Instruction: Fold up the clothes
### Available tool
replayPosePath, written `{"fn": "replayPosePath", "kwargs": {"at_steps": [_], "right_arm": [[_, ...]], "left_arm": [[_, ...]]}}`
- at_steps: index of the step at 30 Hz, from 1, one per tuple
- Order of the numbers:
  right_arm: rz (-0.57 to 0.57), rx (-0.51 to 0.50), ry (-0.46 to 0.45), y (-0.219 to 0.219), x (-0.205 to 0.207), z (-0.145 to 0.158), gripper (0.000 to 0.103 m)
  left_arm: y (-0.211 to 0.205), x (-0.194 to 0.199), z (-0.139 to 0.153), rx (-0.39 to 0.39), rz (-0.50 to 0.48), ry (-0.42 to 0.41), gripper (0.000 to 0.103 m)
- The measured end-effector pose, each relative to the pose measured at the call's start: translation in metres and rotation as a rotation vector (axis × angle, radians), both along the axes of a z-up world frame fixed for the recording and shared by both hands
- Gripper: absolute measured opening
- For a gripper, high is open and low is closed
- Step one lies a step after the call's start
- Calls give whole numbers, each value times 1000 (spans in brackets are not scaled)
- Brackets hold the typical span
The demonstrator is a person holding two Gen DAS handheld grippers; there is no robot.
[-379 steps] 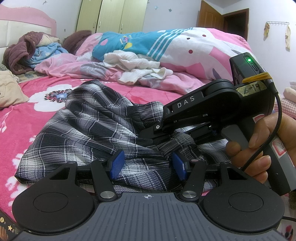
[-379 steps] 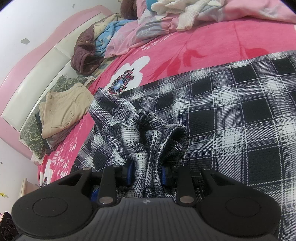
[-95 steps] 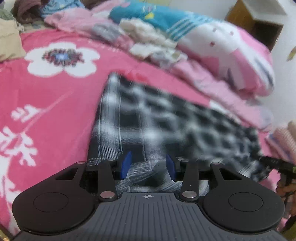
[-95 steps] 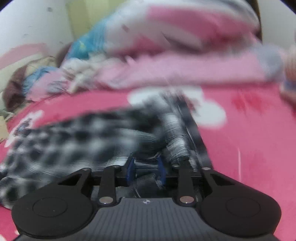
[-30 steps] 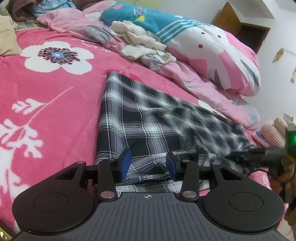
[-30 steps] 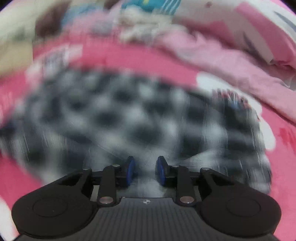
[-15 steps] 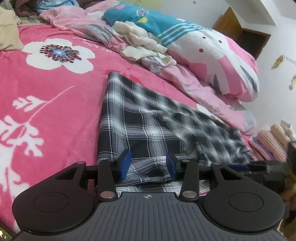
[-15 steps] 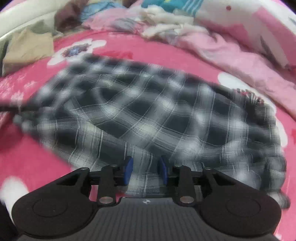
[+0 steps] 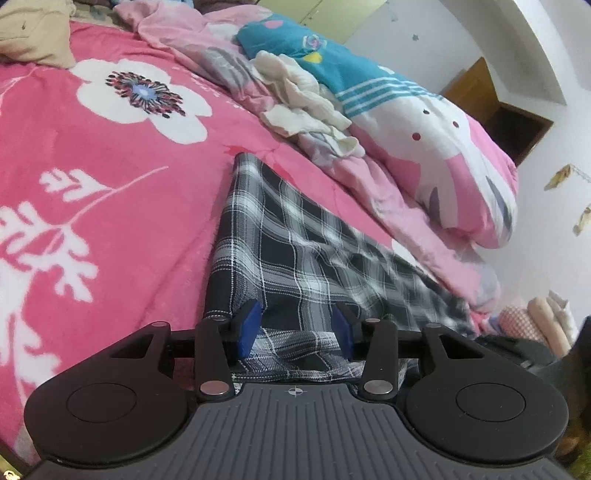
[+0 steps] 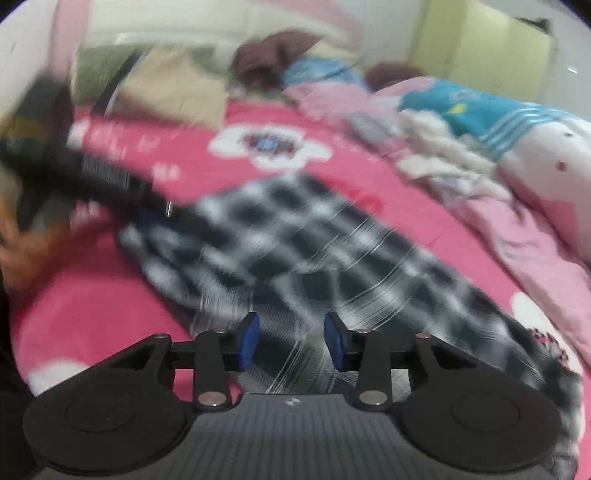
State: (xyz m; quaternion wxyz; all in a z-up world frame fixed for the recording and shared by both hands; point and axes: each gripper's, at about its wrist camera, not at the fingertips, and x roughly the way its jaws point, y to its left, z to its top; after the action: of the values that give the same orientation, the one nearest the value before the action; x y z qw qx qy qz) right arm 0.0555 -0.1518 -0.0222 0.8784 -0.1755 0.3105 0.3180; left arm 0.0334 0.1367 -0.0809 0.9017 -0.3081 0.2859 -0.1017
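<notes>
A black-and-white plaid garment [image 9: 295, 258] lies stretched out on the pink floral bedspread [image 9: 92, 166]. My left gripper [image 9: 295, 328] is at its near left end. A bunched hem sits between its blue pads [image 9: 249, 325], and the cloth runs taut from there to its far corner. In the blurred right wrist view the plaid garment [image 10: 295, 251] runs from the left gripper [image 10: 147, 214] across to the lower right. My right gripper [image 10: 290, 338] is over its near edge with pads [image 10: 249, 338] apart and cloth passing flat beneath them.
A pink, white and teal quilt [image 9: 424, 122] with cream clothes [image 9: 303, 99] on it is heaped along the far side. Folded tan clothes [image 9: 33, 33] lie at the head end. More folded items [image 9: 546, 317] sit at the right. A hand [image 10: 18, 254] holds the left gripper.
The bunched garment has been spread long and flat across the bed. In the last second the right gripper's pads have widened slightly and its view has swung towards the headboard. The left gripper tilted lower.
</notes>
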Motion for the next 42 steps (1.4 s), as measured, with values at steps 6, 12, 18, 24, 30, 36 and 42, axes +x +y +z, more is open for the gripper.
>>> {"fn": "replayPosePath", "kwargs": {"at_steps": [6, 12, 18, 24, 30, 36, 42], "right_arm": [[112, -23, -45, 22, -6, -7, 0], [139, -53, 3, 12, -23, -12, 0], [86, -53, -19, 3, -24, 3, 2], [150, -40, -33, 32, -16, 2, 10], [227, -28, -45, 63, -7, -2, 26], [265, -59, -27, 89, 3, -12, 29], [296, -76, 24, 99, -2, -25, 1]], "left_arm": [[0, 1, -1, 2, 3, 0, 42], [-1, 0, -1, 11, 5, -2, 42], [0, -1, -1, 12, 6, -1, 42], [0, -3, 0, 13, 9, 1, 42], [2, -3, 2, 11, 16, 0, 42], [11, -6, 6, -8, 49, -6, 43], [22, -9, 8, -32, 86, -9, 43]]}}
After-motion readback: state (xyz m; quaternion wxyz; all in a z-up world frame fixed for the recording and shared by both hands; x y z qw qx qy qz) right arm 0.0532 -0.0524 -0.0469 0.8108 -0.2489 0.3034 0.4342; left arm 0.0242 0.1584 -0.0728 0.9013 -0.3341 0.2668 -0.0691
